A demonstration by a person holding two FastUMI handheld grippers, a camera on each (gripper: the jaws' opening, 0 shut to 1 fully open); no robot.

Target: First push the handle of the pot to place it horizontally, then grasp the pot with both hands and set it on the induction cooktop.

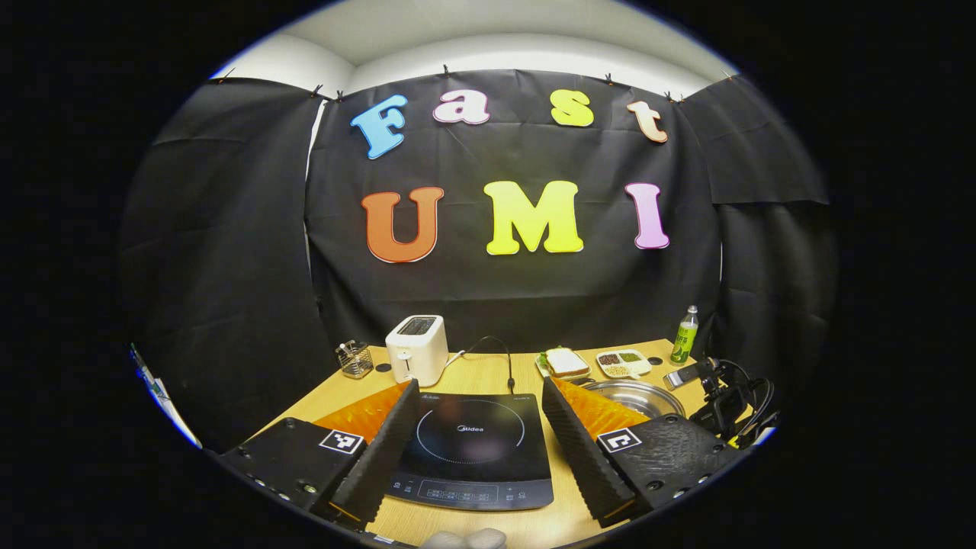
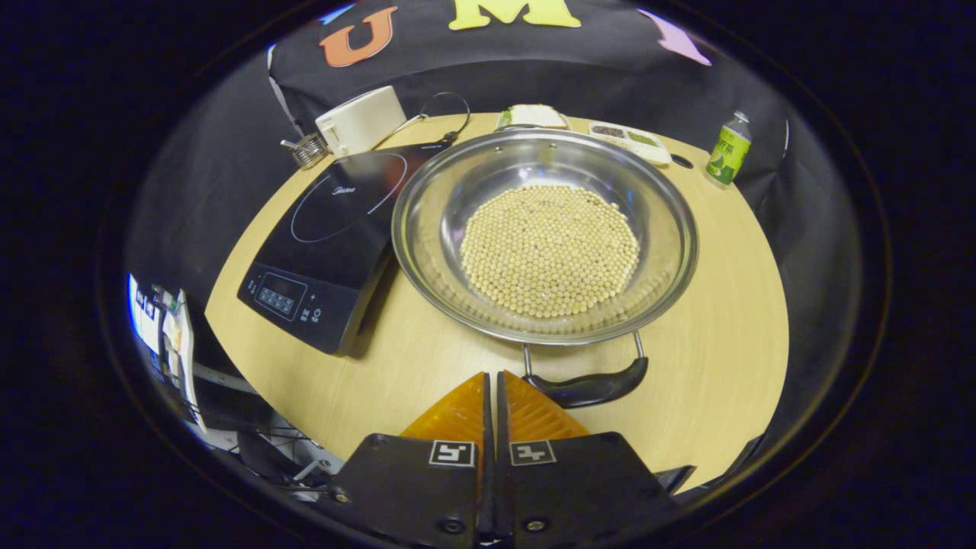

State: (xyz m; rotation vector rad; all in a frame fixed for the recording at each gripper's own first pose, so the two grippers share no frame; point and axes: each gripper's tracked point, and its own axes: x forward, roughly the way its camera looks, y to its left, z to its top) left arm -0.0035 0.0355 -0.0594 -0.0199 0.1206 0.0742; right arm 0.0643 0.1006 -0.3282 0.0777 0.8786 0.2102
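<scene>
Step one, the handle push, looks to be in hand. In the right gripper view the right gripper (image 2: 492,381) has its fingers pressed together with nothing between them, tips just beside the near end of the pot's black handle (image 2: 589,386). The handle already lies roughly flat and level with the rim, so the push is likely done or nearly so (judgement only). The pot (image 2: 544,236), a wide steel pan with a layer of pale beans (image 2: 549,250) in it, sits on the wooden table (image 2: 709,305), its left rim touching or just overlapping the edge of the induction cooktop (image 2: 335,229).

In the left gripper view the left gripper (image 1: 476,427) is spread wide and holds nothing, hovering over the cooktop (image 1: 473,450), with the pot rim (image 1: 637,396) off to its right.

Next move probably calls for the right fingers to spread, each gripper to take a side of the pot, and a level lift so the beans don't spill.
</scene>
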